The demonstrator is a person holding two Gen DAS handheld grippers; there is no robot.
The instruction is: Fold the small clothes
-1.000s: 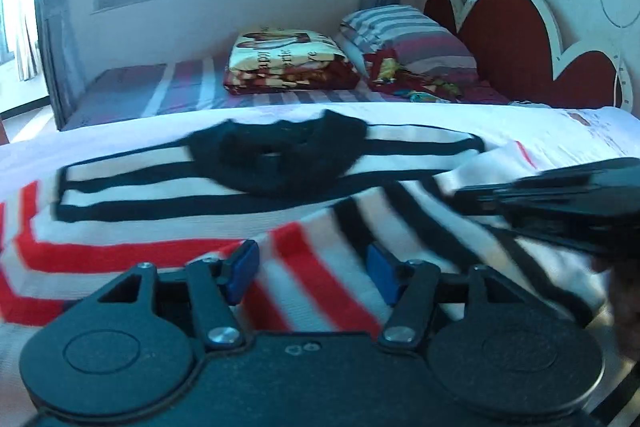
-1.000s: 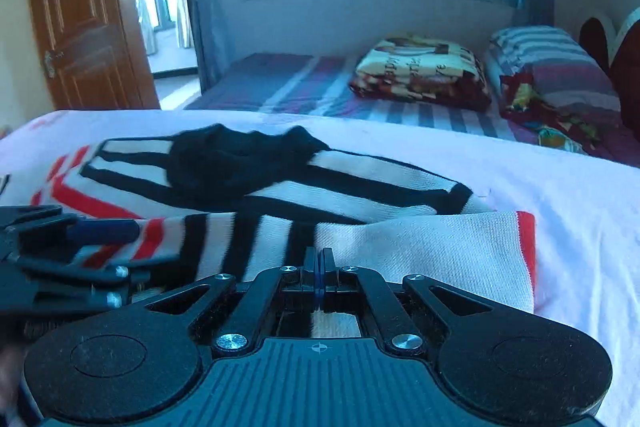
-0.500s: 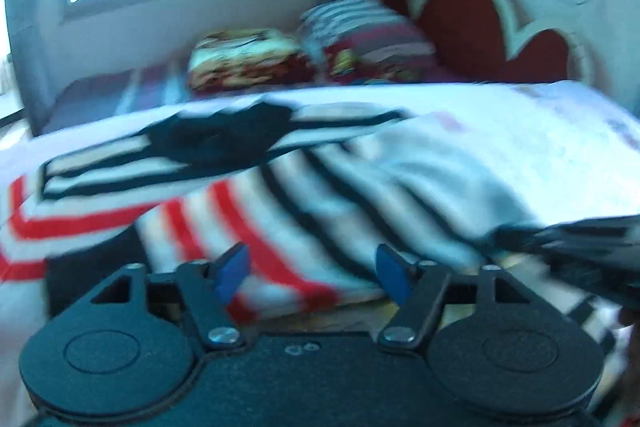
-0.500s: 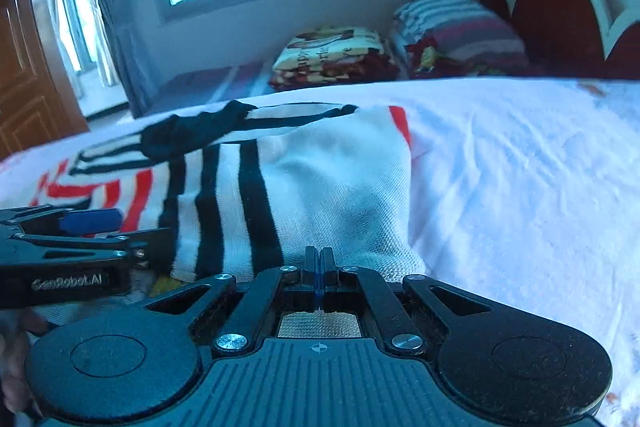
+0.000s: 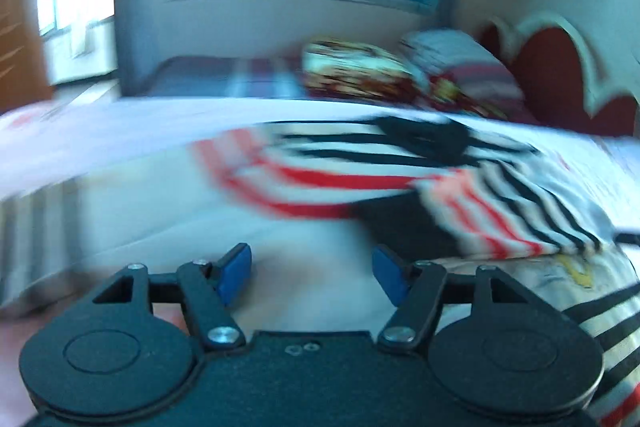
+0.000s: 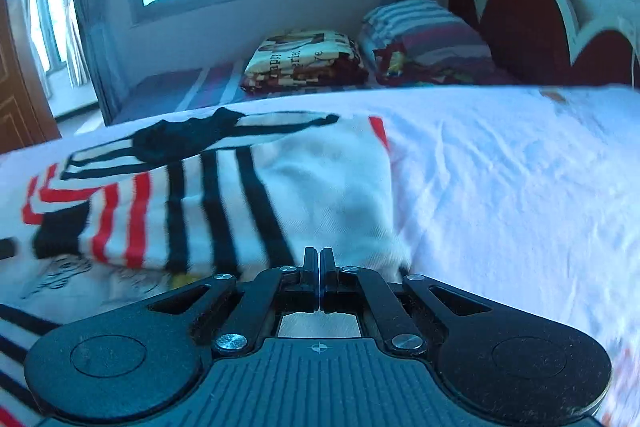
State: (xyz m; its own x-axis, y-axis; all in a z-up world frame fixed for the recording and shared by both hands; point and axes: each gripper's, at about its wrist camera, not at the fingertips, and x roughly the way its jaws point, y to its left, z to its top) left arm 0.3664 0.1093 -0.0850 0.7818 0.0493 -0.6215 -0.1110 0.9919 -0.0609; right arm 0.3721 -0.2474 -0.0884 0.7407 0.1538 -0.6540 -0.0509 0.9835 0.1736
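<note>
Left tool (image 5: 310,273) gapes empty; right tool (image 6: 320,267) pinches striped sweater (image 6: 224,203).

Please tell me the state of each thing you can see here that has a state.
Left gripper: open, nothing between its pads.
Right gripper: shut; whether it pinches the cloth, cannot tell.
Striped garment: partly folded, lying on the bed.
Patterned blanket: folded.
</note>
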